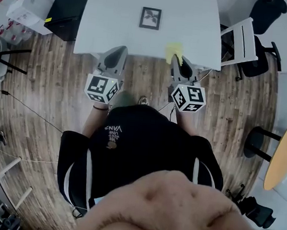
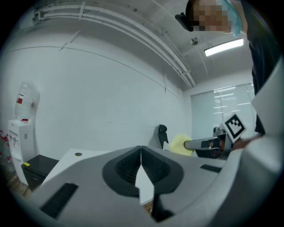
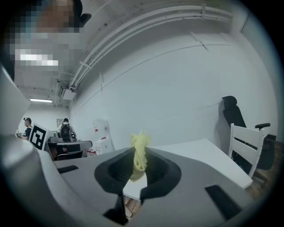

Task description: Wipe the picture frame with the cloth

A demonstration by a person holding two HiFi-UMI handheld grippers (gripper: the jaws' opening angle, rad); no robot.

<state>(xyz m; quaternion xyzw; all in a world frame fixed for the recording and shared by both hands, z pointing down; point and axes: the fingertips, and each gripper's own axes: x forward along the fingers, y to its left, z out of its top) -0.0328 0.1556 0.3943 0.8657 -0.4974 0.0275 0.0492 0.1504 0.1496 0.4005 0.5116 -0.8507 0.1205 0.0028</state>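
A small dark picture frame (image 1: 150, 17) lies flat near the middle of the white table (image 1: 116, 31). My right gripper (image 1: 176, 57) hovers over the table's near edge, shut on a yellow cloth (image 1: 173, 49) that bunches up between the jaws (image 3: 139, 155). My left gripper (image 1: 118, 51) is at the near edge further left, shut with nothing in it (image 2: 141, 159). In the left gripper view the cloth (image 2: 179, 144) and the right gripper (image 2: 208, 144) show off to the right. The frame is hidden in both gripper views.
A black cabinet (image 1: 67, 13) stands left of the table. A white chair (image 1: 241, 40) and a black office chair (image 1: 265, 27) stand to its right. A round wooden side table (image 1: 281, 155) is at the far right. Wooden floor lies below.
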